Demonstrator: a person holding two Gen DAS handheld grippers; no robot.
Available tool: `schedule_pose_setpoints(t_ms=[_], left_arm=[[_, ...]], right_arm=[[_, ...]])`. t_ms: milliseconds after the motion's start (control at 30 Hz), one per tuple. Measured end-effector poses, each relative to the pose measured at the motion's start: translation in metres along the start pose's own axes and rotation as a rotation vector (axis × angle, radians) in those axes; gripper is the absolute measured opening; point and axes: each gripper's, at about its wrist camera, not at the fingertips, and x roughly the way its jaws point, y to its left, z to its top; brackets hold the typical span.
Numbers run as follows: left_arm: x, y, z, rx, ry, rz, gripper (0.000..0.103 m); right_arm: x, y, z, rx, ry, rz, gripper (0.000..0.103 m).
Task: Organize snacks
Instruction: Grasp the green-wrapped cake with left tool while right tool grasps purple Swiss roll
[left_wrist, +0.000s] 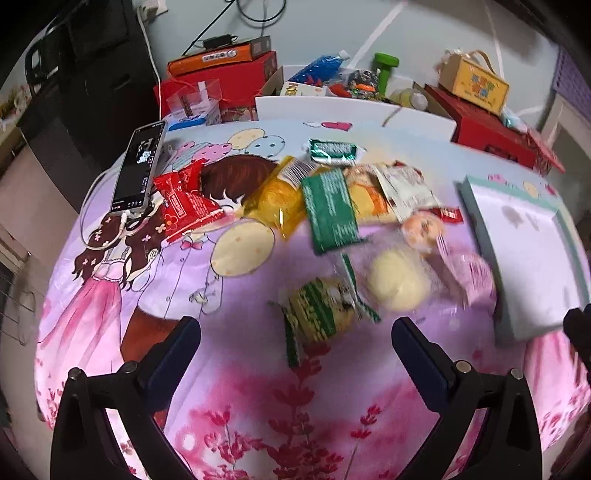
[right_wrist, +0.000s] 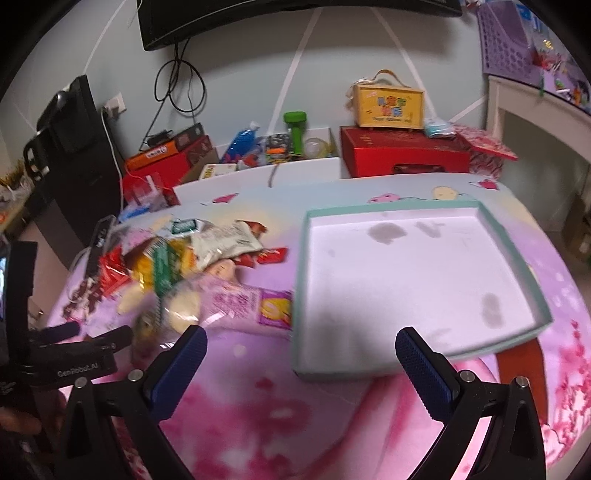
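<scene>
Hovering above pink cartoon-print tablecloth (left_wrist: 258, 406): left gripper (left_wrist: 295, 343) wide, empty. Right gripper (right_wrist: 301, 354) wide, empty, "GenRobot.AI" legible on neighbouring rig. Heap of snack packets (left_wrist: 332, 206) mid-table, print blurred, unreadable. Shallow white tray with mint-green rim (right_wrist: 517, 251) near right edge, empty, stained.

snack packets (left_wrist: 369, 229) blurred, labels unreadable; tray (left_wrist: 524, 254) cut off at right.
</scene>
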Motion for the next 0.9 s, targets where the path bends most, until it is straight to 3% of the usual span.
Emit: schedule_pose_setpoints(t_ms=[267, 533, 667, 733, 900], left_arm=[[0.022, 0.024, 0.019, -0.093, 0.098, -0.027, 0.103], [0.055, 0.019, 0.022, -0.15, 0.212, -0.094, 0.102], [0.067, 0.012, 0.021, -0.157, 0.237, -0.104, 0.099], [0.074, 0.01, 0.02, -0.164, 0.252, -0.103, 0.089], [0.087, 0.009, 0.014, -0.194, 0.276, -0.109, 0.087]], right_arm=[[0.029, 0.029, 0.031, -0.043, 0.071, 0.07, 0.103], [0.082, 0.043, 0.054, -0.002, 0.252, 0.161, 0.098], [0.1, 0.042, 0.055, 0.006, 0.322, 0.153, 0.096], [0.109, 0.043, 0.053, 0.008, 0.356, 0.145, 0.095], [0.127, 0.045, 0.044, -0.012, 0.417, 0.113, 0.093]])
